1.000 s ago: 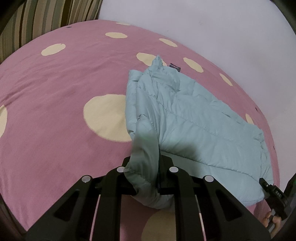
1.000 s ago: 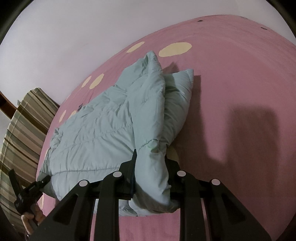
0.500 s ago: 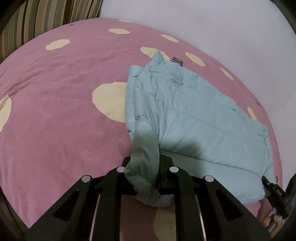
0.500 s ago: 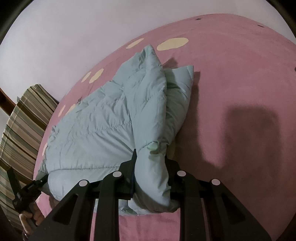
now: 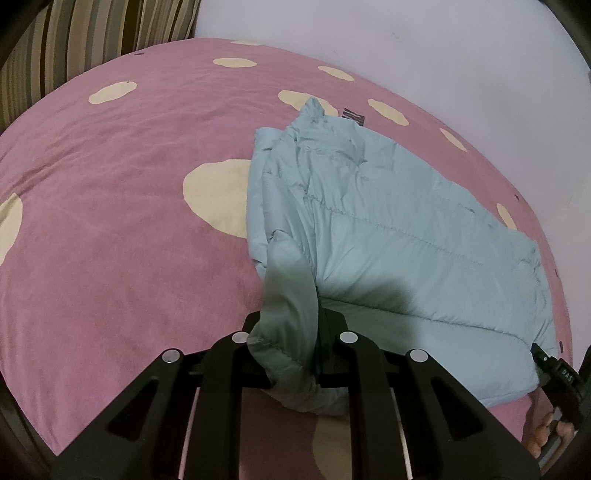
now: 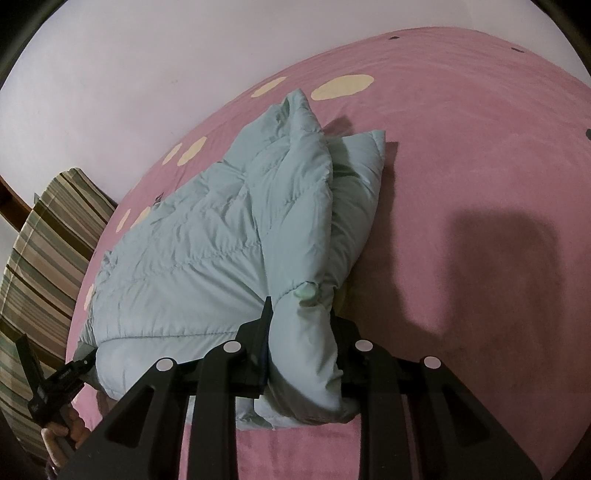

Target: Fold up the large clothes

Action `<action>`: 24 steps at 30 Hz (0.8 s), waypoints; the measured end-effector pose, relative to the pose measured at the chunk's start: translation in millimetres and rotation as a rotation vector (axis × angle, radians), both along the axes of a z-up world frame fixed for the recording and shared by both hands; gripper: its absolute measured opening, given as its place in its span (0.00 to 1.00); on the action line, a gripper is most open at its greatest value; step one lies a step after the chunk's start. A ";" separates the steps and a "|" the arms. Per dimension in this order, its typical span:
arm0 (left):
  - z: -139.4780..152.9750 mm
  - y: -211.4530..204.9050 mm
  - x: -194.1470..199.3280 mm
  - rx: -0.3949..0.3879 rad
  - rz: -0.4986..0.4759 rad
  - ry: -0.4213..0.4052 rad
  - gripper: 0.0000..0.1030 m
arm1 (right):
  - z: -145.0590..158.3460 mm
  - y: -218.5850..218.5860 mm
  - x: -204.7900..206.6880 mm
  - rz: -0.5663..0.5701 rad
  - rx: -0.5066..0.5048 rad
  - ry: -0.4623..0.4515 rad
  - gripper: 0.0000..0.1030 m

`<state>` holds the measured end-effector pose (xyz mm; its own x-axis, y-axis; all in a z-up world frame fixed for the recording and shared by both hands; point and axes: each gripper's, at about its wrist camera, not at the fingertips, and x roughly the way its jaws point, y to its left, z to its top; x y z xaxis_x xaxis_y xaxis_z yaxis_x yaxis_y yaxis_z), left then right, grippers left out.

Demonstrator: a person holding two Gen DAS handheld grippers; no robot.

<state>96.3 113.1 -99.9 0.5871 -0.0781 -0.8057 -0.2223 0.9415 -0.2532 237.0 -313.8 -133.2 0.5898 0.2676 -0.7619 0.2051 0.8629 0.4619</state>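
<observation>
Gripping one corner each, both tools are clamped on the near hem of the same puffy pale-blue jacket. The left gripper has a bunched wad of quilted fabric pinched between its jaws, and the right gripper has the same deal at the other near corner, jaws squeezed onto the padding.

Jacket count: one, lying on the pink spotted bedspread, already doubled over by the look of it. Two grippers, one striped cushion off at 11 o'clock in the left view.

The relation that matters: from the left tool the jacket runs away toward 1 o'clock, from the right tool toward 11 o'clock, so its long axis stretches from the held hem out to the far collar end near the wall. Neither hand is really nearer to the bulk; each owns its own corner.

My guess is the next fold carries the held hem forward to the far end, both hands together.
</observation>
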 end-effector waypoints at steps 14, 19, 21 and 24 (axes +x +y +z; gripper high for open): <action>0.5 -1.0 -1.4 0.010 0.001 0.004 0.23 | 0.6 -8.6 -21.4 -0.008 0.018 0.000 0.39; 4.7 -2.3 -6.1 0.053 -0.017 -0.002 0.30 | 6.0 -15.2 -30.4 -0.025 0.017 -0.002 0.47; 6.6 -2.2 -8.0 0.068 -0.023 -0.002 0.37 | 7.9 -17.7 -31.7 -0.035 0.007 -0.002 0.50; 9.4 1.7 -13.0 0.065 -0.027 0.000 0.46 | 12.0 -24.1 -35.2 -0.056 -0.002 0.000 0.52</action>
<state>83.3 114.8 -90.5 0.5855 -0.0411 -0.8097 -0.1970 0.9616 -0.1912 201.8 -337.9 -121.1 0.6036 0.2322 -0.7627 0.2535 0.8511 0.4597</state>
